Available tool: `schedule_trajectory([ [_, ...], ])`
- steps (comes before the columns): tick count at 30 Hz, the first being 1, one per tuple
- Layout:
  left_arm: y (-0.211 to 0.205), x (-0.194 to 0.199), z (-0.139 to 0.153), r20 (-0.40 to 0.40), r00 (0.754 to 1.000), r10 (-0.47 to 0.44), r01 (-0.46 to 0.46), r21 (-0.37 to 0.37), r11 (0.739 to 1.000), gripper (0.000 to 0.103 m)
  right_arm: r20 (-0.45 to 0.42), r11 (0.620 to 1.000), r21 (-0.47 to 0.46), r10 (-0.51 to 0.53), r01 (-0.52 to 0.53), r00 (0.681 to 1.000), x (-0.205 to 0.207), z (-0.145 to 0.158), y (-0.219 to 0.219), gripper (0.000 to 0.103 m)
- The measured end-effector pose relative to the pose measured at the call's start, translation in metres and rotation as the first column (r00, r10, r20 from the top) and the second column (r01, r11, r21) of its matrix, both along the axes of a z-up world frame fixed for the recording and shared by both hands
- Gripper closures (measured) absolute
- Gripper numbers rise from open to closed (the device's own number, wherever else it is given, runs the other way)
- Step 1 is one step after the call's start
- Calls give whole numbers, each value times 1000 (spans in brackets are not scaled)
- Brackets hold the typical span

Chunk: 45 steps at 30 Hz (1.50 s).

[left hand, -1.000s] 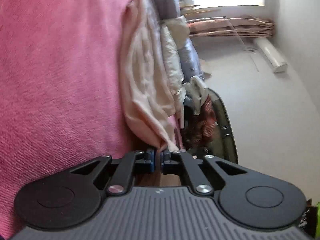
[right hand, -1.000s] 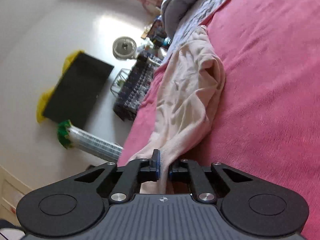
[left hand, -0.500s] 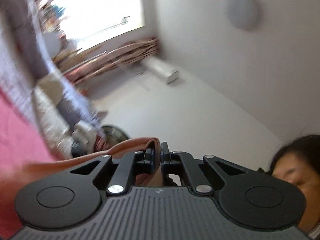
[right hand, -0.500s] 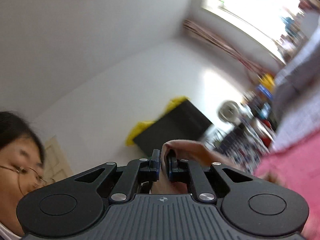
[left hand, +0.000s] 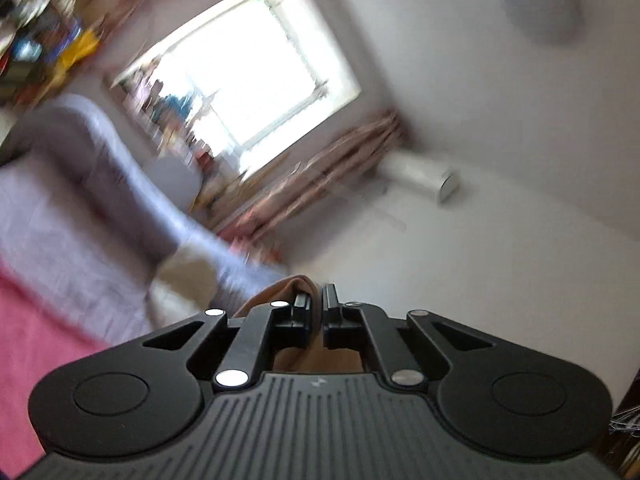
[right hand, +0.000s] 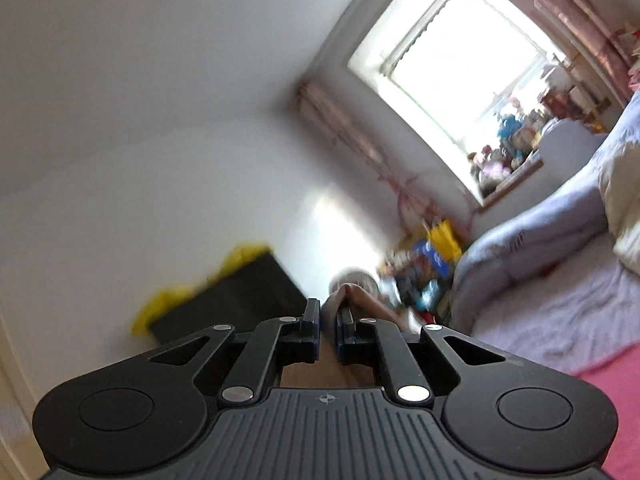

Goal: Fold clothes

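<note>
A pale peach garment (left hand: 286,286) is pinched at one edge by my left gripper (left hand: 318,300), which is shut on a fold that bulges out to the left of the fingertips. The same garment (right hand: 360,300) shows in the right wrist view, where my right gripper (right hand: 329,312) is shut on another fold that drapes off to the right. Both grippers are raised high and point roughly level toward the window wall. The rest of the garment hangs below, hidden behind the gripper bodies.
A pink bedspread (left hand: 36,320) (right hand: 616,376) lies below, with a lilac quilt (left hand: 80,184) (right hand: 532,240) piled at its far end. A bright window (left hand: 248,72) (right hand: 464,56), curtains, a black box with yellow cloth (right hand: 240,292) and floor clutter (right hand: 420,272) lie beyond.
Both grippers have risen from just above the bed and rolled, lifting the garment off the pink bedspread. The views swung from bed and floor to window and walls. Both grips held.
</note>
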<state>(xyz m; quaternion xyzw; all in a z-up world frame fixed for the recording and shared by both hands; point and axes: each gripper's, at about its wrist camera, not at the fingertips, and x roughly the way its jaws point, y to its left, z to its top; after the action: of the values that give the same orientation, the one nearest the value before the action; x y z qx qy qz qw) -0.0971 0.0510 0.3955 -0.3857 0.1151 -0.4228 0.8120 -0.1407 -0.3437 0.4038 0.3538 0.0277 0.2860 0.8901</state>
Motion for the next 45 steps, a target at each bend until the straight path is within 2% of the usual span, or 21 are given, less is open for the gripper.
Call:
schedule_trajectory([
  [3, -3, -15, 25, 137, 991, -8, 4, 27, 1000, 102, 130, 998, -63, 22, -14, 991, -18, 16, 7, 91],
  [5, 1, -23, 14, 156, 987, -32, 24, 51, 998, 102, 138, 993, -114, 55, -40, 989, -24, 1, 9, 90],
  [8, 14, -29, -43, 85, 992, -91, 85, 73, 994, 102, 42, 981, -165, 111, -102, 993, -23, -53, 10, 90],
  [11, 28, -36, -130, -59, 988, -141, 146, 86, 986, 102, -164, 961, -181, 178, -207, 970, -15, -151, 21, 90],
  [13, 38, -43, -199, -181, 972, -147, 169, 114, 979, 102, -328, 945, -173, 209, -276, 921, -17, -223, 31, 90],
  [16, 51, -72, -299, -409, 904, -122, 208, 173, 963, 102, -547, 927, -122, 236, -355, 803, -36, -323, 51, 90],
  [19, 60, -97, -362, -561, 826, -47, 234, 267, 935, 103, -673, 914, -82, 242, -397, 698, -56, -387, 59, 90],
  [21, 68, -108, -383, -603, 798, -4, 218, 281, 935, 103, -709, 909, -65, 249, -412, 660, -70, -410, 58, 90],
  [23, 77, -107, -390, -623, 782, 16, 199, 274, 941, 103, -724, 896, -91, 240, -435, 647, -78, -413, 58, 90],
  [25, 84, -105, -384, -613, 788, 49, 183, 311, 933, 103, -729, 880, -134, 224, -456, 647, -83, -407, 59, 89],
  [27, 86, -105, -362, -550, 828, 107, 155, 408, 900, 103, -711, 858, -225, 180, -462, 680, -96, -396, 55, 84],
  [29, 80, -107, -333, -461, 876, 145, 126, 508, 852, 103, -656, 822, -352, 124, -447, 745, -103, -377, 54, 76],
  [31, 47, -113, -302, -324, 941, 98, 125, 601, 789, 103, -578, 771, -484, 74, -415, 813, -122, -350, 50, 66],
  [33, 8, -125, -279, -205, 979, -11, 146, 657, 740, 100, -496, 721, -585, 43, -370, 867, -117, -335, 67, 60],
  [35, -34, -127, -280, -154, 978, -140, 208, 673, 710, 97, -458, 721, -593, 66, -360, 887, -99, -332, 83, 60],
  [37, -70, -122, -289, -132, 961, -245, 267, 686, 677, 91, -439, 733, -572, 105, -368, 892, -82, -334, 98, 60],
  [40, -80, -100, -325, -229, 956, -183, 293, 749, 594, 90, -521, 719, -518, 164, -463, 838, -73, -354, 100, 60],
  [41, -72, -95, -336, -273, 949, -157, 312, 748, 586, 98, -564, 692, -533, 137, -486, 814, -73, -365, 99, 62],
  [43, -45, -89, -352, -371, 920, -125, 366, 702, 610, 97, -586, 675, -539, 129, -504, 800, -76, -367, 86, 62],
  [44, -32, -90, -352, -398, 913, -85, 366, 711, 601, 97, -593, 677, -538, 120, -503, 796, -77, -361, 78, 57],
  [45, -22, -92, -351, -392, 919, -28, 338, 751, 567, 99, -601, 679, -536, 111, -502, 792, -77, -356, 70, 55],
])
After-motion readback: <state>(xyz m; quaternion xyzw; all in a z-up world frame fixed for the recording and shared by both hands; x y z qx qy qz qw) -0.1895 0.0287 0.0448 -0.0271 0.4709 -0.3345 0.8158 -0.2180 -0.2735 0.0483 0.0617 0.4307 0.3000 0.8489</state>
